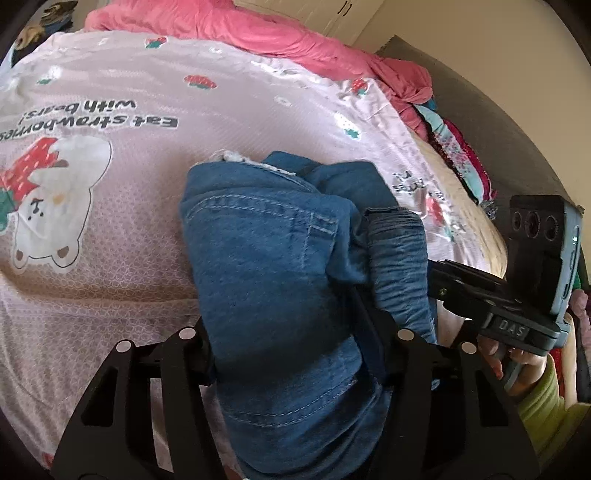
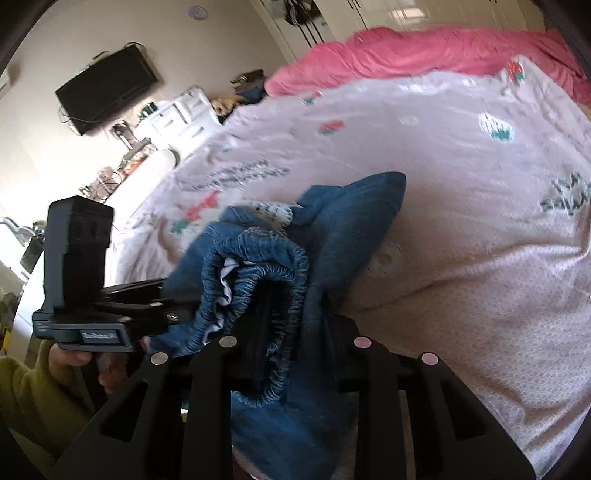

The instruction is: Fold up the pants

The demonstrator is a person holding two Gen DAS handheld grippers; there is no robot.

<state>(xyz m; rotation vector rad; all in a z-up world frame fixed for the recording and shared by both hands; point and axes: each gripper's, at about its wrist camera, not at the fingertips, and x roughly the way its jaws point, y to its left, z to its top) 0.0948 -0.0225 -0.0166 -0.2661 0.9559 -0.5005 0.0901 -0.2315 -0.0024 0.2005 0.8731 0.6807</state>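
Note:
Blue jeans (image 1: 266, 251) lie bunched on the bed (image 1: 129, 184). A thick fold of denim fills the jaws of my left gripper (image 1: 288, 332), and both fingers press on it. My right gripper (image 2: 295, 325) is clamped on the gathered elastic waistband (image 2: 266, 273), whose white lining shows. Each gripper appears in the other's view: the right gripper (image 1: 436, 280) at the jeans' right side, the left gripper (image 2: 173, 302) at their left side. The fingertips of both are buried in cloth. Frayed pale hems (image 2: 273, 210) stick out at the bundle's far end.
The bed (image 2: 461, 221) has a pale pink quilt with strawberries and a bear. A pink blanket (image 1: 258, 26) is heaped along its far edge, and patterned clothes (image 1: 458, 155) lie by the grey headboard (image 1: 498, 122). A wall TV (image 2: 107, 88) and white drawers (image 2: 184, 110) stand beyond. Green sleeves (image 1: 543, 398) hold the grippers.

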